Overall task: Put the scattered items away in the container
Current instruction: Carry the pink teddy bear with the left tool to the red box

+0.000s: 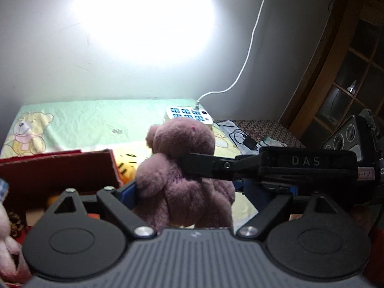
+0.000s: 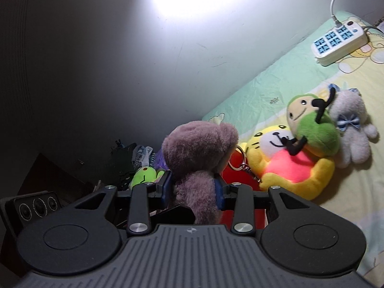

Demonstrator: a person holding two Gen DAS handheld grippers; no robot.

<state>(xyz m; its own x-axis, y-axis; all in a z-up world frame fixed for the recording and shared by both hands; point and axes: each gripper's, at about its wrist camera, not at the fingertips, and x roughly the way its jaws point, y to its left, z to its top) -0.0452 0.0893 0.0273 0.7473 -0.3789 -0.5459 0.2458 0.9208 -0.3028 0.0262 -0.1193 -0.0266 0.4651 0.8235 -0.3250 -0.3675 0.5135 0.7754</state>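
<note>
Here the purple teddy bear (image 2: 199, 153) is lifted above the bed, clamped between the blue pads of the right gripper (image 2: 193, 189). The left gripper (image 1: 189, 192) also squeezes its lower body from both sides. Just beside it on the left stands the red box (image 1: 60, 170), partly filled. Behind, a yellow toy (image 2: 288, 165), a green toy (image 2: 314, 132) and a white bear (image 2: 352, 129) lie touching on the sheet (image 2: 264, 91). Farther back, near the wall, lies a power strip (image 2: 338, 40).

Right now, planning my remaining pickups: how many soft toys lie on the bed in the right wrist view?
3: a yellow plush on the sheet, a green plush on top of it, a white bear beside them. Others may hide behind the held purple bear.
</note>
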